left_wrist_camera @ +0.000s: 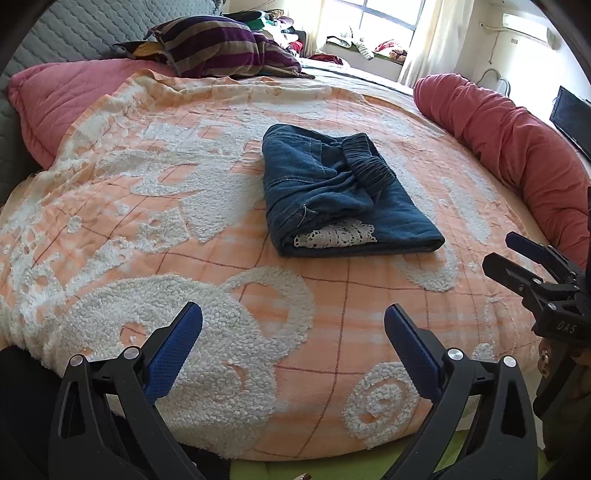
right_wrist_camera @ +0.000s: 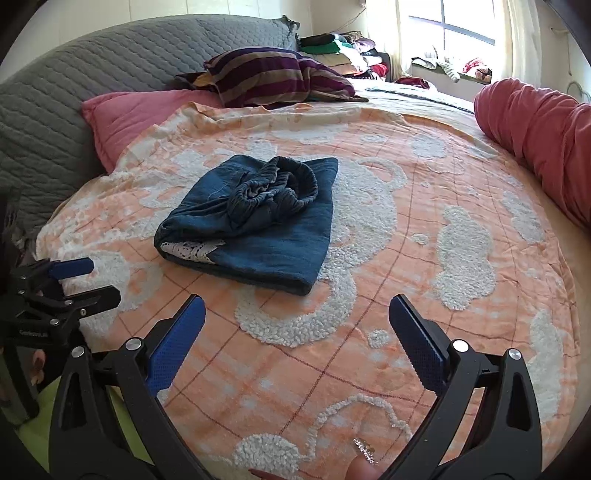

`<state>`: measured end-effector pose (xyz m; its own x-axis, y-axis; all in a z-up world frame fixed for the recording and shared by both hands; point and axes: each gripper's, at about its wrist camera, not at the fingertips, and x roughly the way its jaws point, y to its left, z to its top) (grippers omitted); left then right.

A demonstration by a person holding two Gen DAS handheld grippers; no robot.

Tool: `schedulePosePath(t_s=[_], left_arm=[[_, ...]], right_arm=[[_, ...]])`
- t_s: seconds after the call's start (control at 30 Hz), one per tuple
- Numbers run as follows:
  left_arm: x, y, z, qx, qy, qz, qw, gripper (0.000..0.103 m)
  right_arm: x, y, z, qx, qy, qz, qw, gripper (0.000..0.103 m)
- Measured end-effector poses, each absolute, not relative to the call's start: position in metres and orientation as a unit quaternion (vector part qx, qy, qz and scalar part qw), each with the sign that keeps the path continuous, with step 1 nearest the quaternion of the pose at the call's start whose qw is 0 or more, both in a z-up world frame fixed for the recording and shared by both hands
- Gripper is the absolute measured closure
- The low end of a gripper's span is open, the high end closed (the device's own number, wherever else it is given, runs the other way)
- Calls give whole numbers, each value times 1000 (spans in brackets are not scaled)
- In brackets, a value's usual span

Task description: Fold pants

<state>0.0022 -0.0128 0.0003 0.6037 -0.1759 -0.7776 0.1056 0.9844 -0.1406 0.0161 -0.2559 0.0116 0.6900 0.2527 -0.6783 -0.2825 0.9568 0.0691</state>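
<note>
At far left, a grey quilted headboard (right_wrist_camera: 74, 70) backs the bed, with a pink pillow (right_wrist_camera: 122, 118) lying against it and a purple-and-tan striped pillow (right_wrist_camera: 273, 74) behind that.

The left hand-held gripper (left_wrist_camera: 293, 317) hangs over the near edge of the bed, its two blue-padded fingers (left_wrist_camera: 173, 354) spread wide with nothing between them. In the right wrist view the same unit (right_wrist_camera: 94, 278) appears at the left border, parted and clear of the fabric.

The bed carries an orange checked bedspread (left_wrist_camera: 129, 221) with raised white tufted patterns. The pants (left_wrist_camera: 332, 192), dark blue denim, lie on this bedspread near the middle of the bed, folded into a compact bundle. The elastic waistband (left_wrist_camera: 365, 166) is bunched on top of the bundle, and a white lace trim (left_wrist_camera: 332, 234) shows at the near folded end. Both grippers are well apart from the pants.

The right hand-held gripper (right_wrist_camera: 297, 321) is likewise spread, holding nothing, and sits over the near part of the bedspread. In the left wrist view it (left_wrist_camera: 506, 251) enters from the right border.

At far right, a red bolster (left_wrist_camera: 509, 140) runs along the bed edge. A window (right_wrist_camera: 454, 26) lies beyond it.
</note>
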Motion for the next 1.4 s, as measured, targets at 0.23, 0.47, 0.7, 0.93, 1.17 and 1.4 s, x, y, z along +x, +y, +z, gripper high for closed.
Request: schedulePosePath(t_s=[0.23,0.47,0.7,0.93,1.17,1.4], left_arm=[[2,-12,0,-40,438,-78,895,5],[3,-9,1,-42,435,-75,896,5],[4,-7,4,-43,434,-72,897,5],[5,-6,3,-46,436,-70,896,5],[5,-7,2,-46,434,-74,897,5],[5,-7,3,-46,430,-78,898,5]], right_arm=[[18,-257,9,-17,371,149,917,9],[20,-258,8,-15,374,148,915,9],[22,-258,8,-16,380,146,913,9],[23,-258,4,-14,385,146,911,9],[22,-257,3,-17,383,150,911,9],[23,-257,4,-17,383,147,912,9]])
